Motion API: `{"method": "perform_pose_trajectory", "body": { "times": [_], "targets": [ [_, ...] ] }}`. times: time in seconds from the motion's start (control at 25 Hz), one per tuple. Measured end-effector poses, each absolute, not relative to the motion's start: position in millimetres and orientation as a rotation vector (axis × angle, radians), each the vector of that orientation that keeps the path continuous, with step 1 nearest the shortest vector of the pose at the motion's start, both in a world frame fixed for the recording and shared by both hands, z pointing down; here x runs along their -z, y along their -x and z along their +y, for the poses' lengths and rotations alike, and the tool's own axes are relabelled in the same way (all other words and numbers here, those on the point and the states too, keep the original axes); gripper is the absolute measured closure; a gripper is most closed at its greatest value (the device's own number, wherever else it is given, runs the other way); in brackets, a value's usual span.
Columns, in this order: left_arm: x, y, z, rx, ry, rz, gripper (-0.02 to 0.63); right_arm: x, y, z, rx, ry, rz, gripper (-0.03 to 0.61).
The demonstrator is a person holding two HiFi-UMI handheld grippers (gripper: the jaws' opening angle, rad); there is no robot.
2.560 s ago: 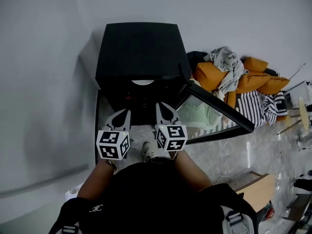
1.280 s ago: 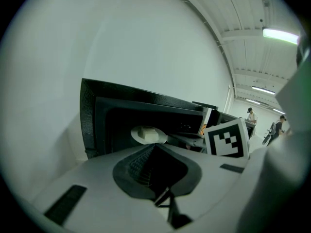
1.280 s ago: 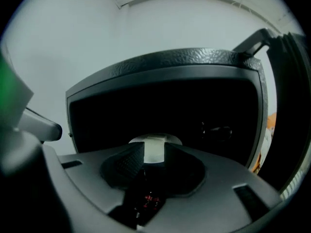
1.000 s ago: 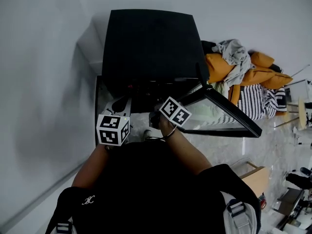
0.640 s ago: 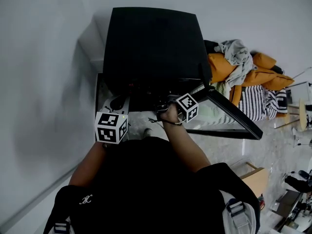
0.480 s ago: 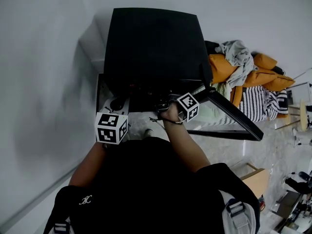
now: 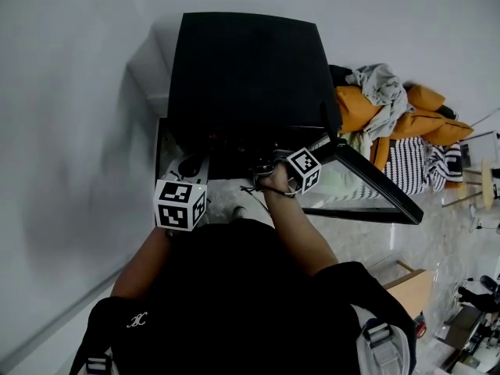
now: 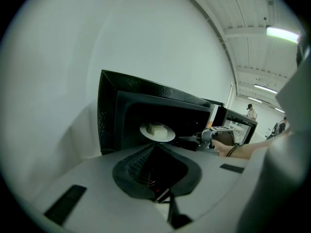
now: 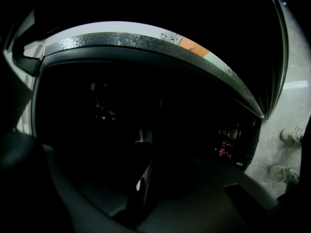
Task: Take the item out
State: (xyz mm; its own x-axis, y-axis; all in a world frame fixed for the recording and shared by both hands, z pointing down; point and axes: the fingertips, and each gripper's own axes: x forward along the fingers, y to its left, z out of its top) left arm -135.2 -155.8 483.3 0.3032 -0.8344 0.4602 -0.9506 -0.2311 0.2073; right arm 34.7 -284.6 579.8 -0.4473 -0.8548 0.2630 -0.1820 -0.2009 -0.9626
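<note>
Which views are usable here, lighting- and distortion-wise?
Right gripper view: almost black inside the oven, only a curved strip up top and the floor at right lit. Left gripper view: well lit, heavy fisheye, dark corners, plate sharp. Head view: even light, soft shadow on the wall left of the oven.

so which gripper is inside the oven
The right gripper: its tips reach into the oven by the plate rim. Its jaws have just been closing, but it is too dark to tell on what. The left gripper hangs shut outside.
</note>
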Motion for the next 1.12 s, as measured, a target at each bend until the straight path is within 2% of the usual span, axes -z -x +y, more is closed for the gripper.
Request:
{"method": "perform_pose_trajectory", "body": {
  "times": [1.12],
  "targets": [
    [-506,104,-160,-0.36,-2.125,-1.461,0.604,-578,-44,-229,1.742,1.225,1.548,0.531]
  ]
}}
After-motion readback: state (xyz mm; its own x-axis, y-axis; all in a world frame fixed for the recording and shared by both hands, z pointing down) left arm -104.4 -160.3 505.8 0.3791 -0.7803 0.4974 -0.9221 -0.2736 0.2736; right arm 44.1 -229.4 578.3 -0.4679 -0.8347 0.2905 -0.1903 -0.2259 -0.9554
